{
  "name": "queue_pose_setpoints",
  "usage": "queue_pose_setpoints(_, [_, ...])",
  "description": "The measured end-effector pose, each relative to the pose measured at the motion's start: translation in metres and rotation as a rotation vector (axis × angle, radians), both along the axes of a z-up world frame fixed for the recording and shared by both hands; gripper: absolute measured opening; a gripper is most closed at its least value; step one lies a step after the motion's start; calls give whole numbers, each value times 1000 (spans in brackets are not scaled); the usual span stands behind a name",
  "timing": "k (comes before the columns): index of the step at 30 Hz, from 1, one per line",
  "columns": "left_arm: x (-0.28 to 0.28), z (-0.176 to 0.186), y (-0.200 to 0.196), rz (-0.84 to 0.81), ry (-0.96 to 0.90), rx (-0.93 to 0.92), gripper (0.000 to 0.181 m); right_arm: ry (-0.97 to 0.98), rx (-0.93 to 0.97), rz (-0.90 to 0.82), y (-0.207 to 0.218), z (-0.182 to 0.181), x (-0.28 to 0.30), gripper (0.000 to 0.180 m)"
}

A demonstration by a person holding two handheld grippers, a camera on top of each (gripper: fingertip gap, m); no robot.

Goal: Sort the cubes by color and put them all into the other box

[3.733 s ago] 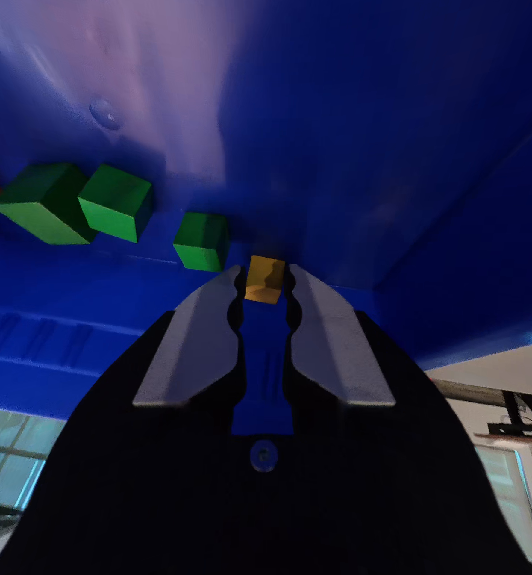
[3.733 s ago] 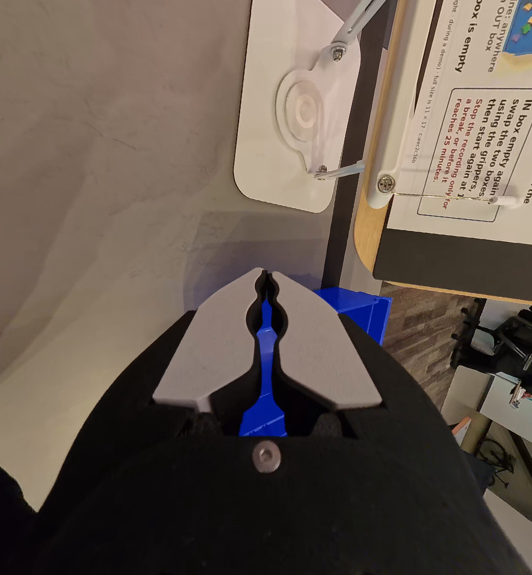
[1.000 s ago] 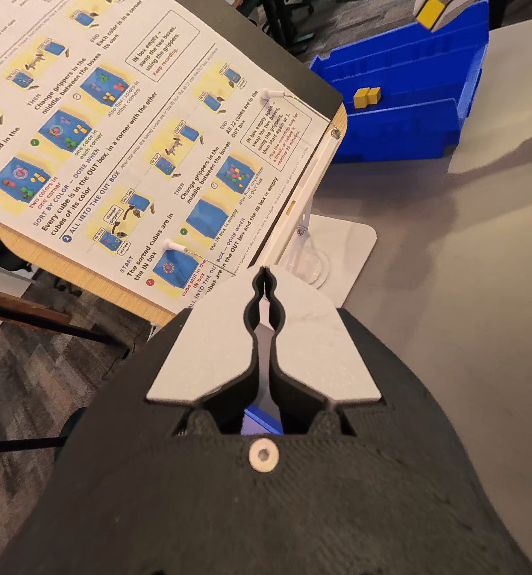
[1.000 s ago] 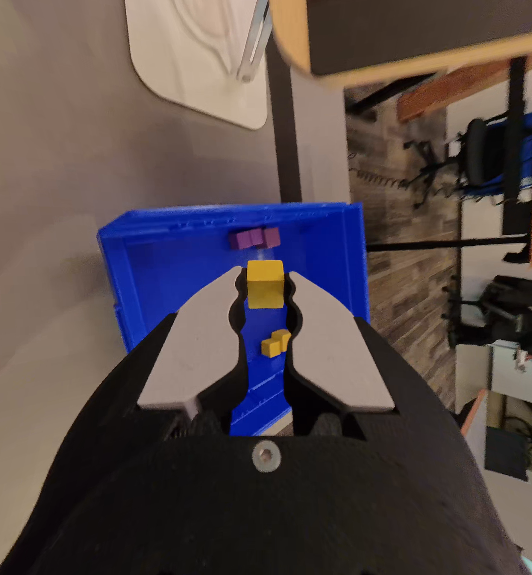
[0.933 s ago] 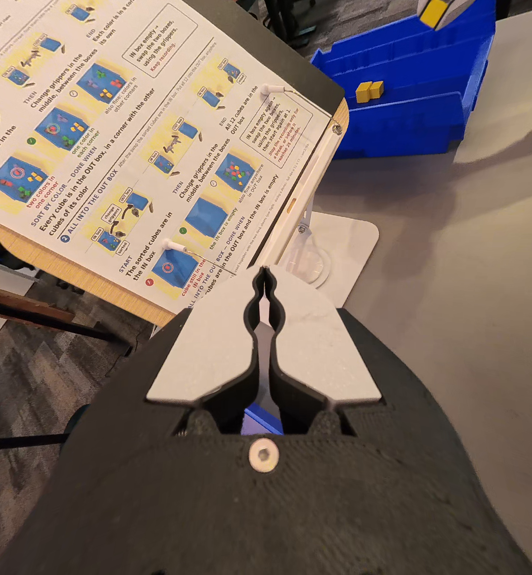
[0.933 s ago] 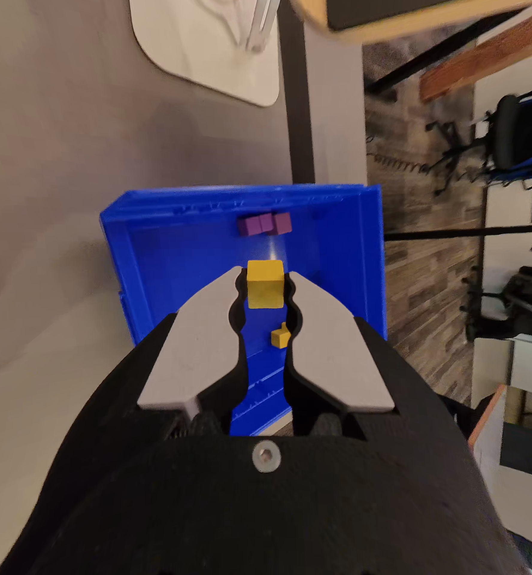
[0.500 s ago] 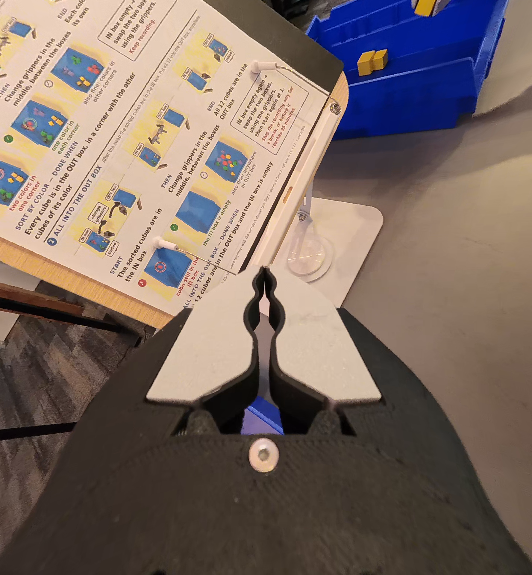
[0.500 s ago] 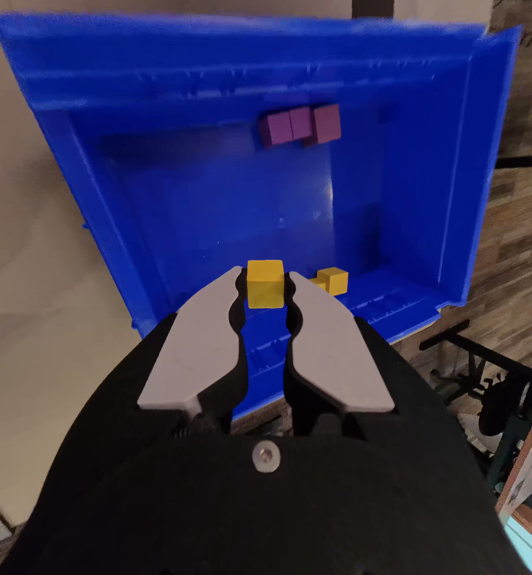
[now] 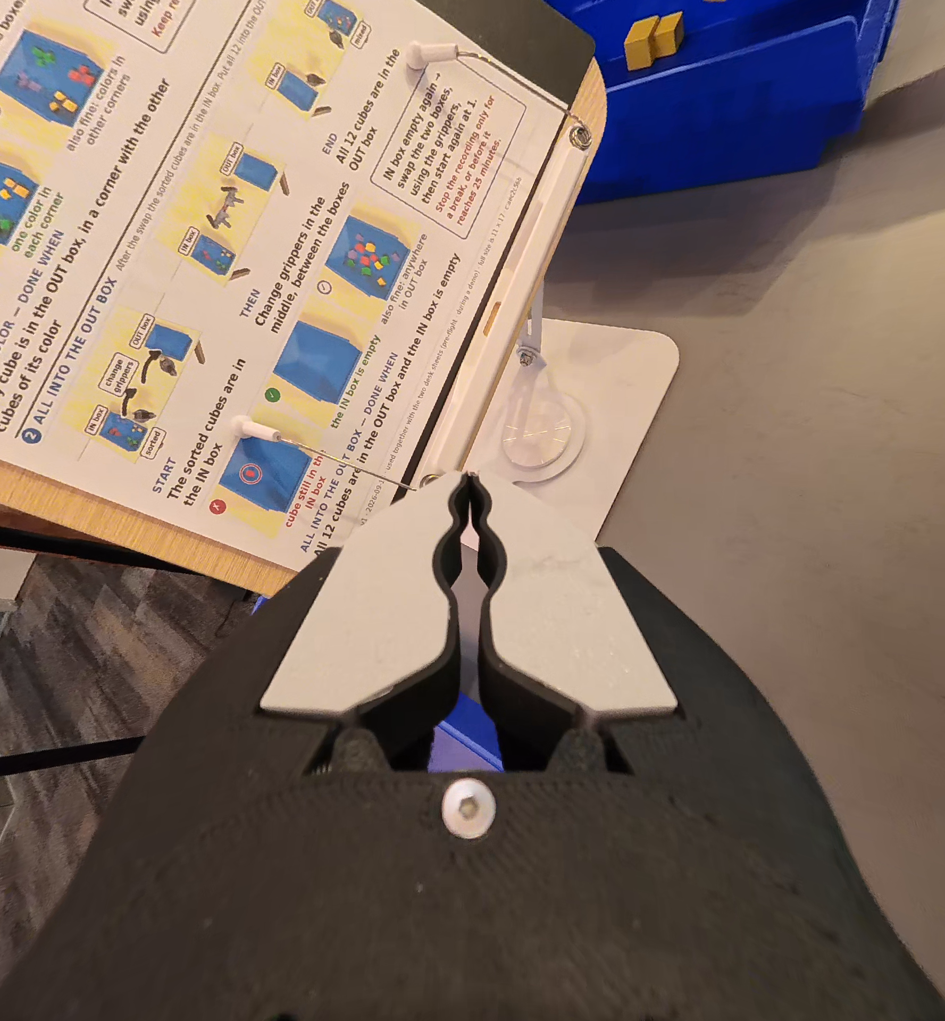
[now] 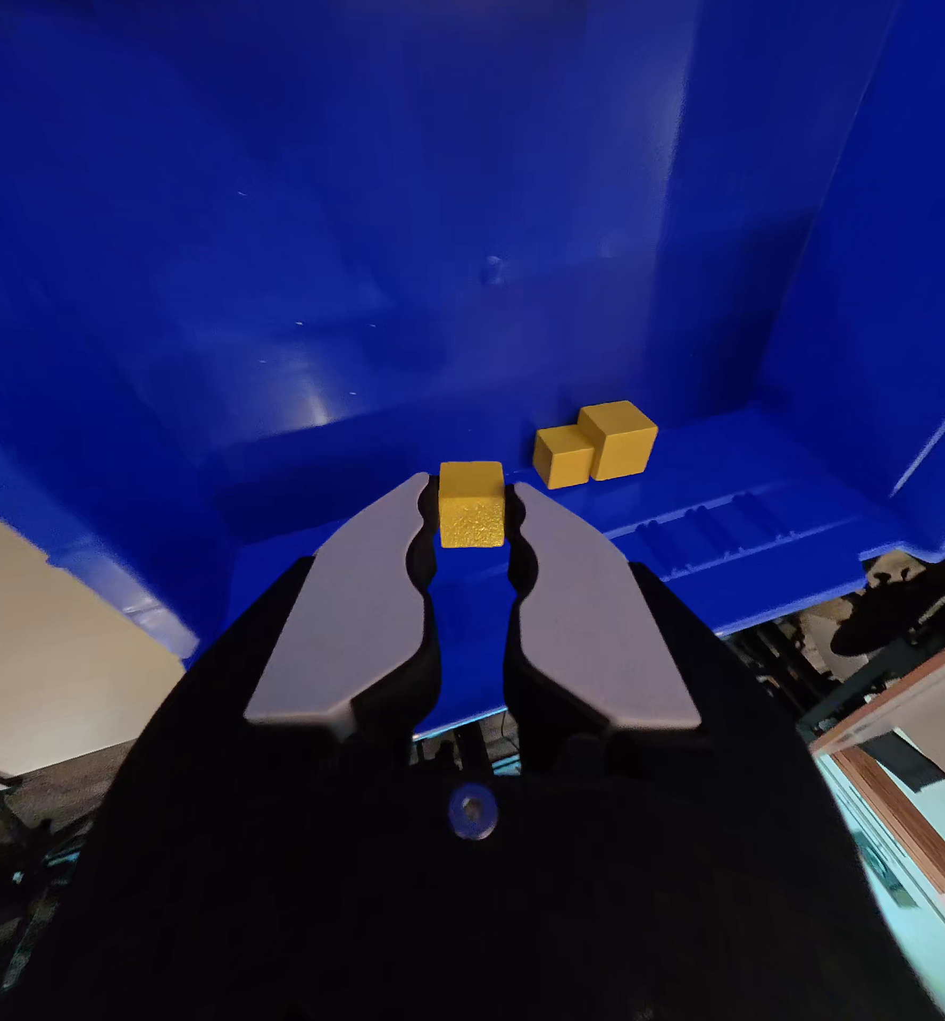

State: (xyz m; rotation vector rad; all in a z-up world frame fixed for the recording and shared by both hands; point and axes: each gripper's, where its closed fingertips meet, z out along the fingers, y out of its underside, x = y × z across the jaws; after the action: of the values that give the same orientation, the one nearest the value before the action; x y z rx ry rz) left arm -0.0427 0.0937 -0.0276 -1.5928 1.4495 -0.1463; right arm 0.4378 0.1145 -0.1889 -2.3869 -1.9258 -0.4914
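right wrist view: the right tool grips a yellow cube between its fingertips, held inside the blue box, above its floor. two more yellow cubes sit touching each other just to the right, against the box wall near a corner. this view alone shows the held cube and the box interior. left wrist view: the left tool is clenched on nothing, fingertips meeting, pointed toward a printed instruction sheet on a tilted wooden board whose white stand base rests on the grey tabletop. farther off, the same blue box stands on the tabletop, the paired yellow cubes visible over its low wall.
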Motion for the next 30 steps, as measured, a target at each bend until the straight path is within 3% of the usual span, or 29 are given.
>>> queue_pose_setpoints(12, [2, -7, 1, -10, 24, -15, 0, -176, -99, -18, 14, -27, 19, 23])
queue_pose_setpoints(19, [2, -11, -1, -15, 47, -22, 0, -232, -62, -43, 20, -28, 25, 40])
queue_pose_setpoints(26, [1, -8, -2, -14, 43, -18, 0, -138, -56, 2, 7, -8, 4, 1])
queue_pose_setpoints(30, [3, -8, -4, -18, 46, -17, 0, -226, -118, 18, 2, -22, 8, 0])
